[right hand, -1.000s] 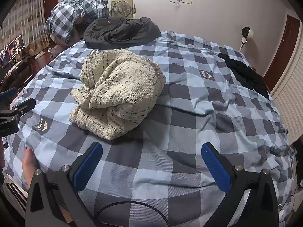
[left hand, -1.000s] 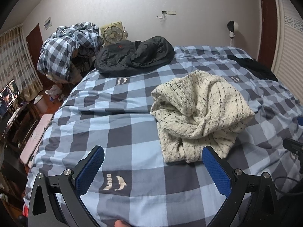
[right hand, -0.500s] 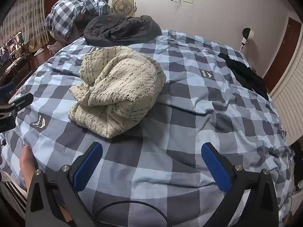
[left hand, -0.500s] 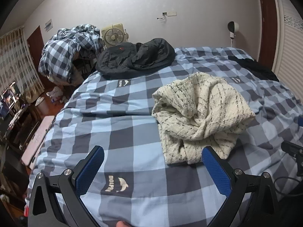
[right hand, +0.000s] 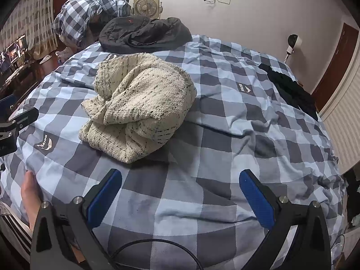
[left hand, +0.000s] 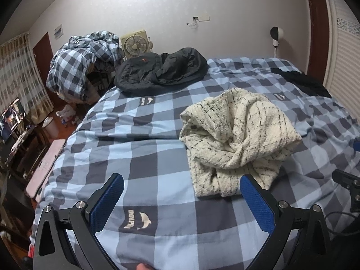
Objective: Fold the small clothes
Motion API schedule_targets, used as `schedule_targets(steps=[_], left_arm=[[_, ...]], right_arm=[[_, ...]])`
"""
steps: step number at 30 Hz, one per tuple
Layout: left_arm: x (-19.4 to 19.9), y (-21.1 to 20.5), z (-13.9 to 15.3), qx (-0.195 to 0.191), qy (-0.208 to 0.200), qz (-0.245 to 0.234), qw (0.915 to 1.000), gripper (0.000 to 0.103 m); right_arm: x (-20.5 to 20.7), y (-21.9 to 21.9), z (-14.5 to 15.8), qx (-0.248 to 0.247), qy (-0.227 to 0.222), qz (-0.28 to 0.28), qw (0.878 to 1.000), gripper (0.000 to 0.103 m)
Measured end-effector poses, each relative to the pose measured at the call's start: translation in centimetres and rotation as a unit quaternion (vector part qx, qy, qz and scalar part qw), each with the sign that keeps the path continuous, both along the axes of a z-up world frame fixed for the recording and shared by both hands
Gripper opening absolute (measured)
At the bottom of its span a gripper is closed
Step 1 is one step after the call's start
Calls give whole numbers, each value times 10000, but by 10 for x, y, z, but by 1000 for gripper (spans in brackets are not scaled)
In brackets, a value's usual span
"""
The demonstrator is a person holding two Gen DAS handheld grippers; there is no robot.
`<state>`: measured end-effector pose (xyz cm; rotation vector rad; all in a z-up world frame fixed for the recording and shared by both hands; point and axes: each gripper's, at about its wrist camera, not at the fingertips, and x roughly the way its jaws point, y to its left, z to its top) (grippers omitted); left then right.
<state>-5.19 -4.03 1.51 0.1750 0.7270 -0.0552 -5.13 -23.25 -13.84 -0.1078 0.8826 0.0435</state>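
A crumpled cream knit garment (left hand: 238, 139) with black flecks lies in a heap on the blue checked bed cover (left hand: 144, 148). My left gripper (left hand: 181, 199) hovers open just short of its near edge, nothing between the blue pads. In the right wrist view the same garment (right hand: 141, 103) sits ahead and to the left of my right gripper (right hand: 180, 193), which is open and empty above the cover (right hand: 225, 135). The left gripper's black frame (right hand: 13, 123) shows at that view's left edge, and the right gripper's frame (left hand: 348, 184) at the left view's right edge.
A black jacket (left hand: 162, 72) lies at the bed's far end, a dark garment (left hand: 301, 83) at the far right. A checked bedding pile (left hand: 81, 67) and a fan (left hand: 135, 45) stand beyond. A person's hand (right hand: 30, 195) rests at the bed's near edge.
Both grippers have drifted slightly closer to the cream garment, which lies as before. Both stay open.
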Motion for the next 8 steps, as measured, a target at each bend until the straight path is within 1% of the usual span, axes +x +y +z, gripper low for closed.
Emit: schedule_targets(steps=[4,8], left_arm=[[-1,0,0,37,-3,35,10000,103],[0,-1,0,-2,-16,-28,10000,103]], right_arm=[[3,-4,-1,69,30,13,10000,102],[2,-5,0,100,28,37,9999,102]])
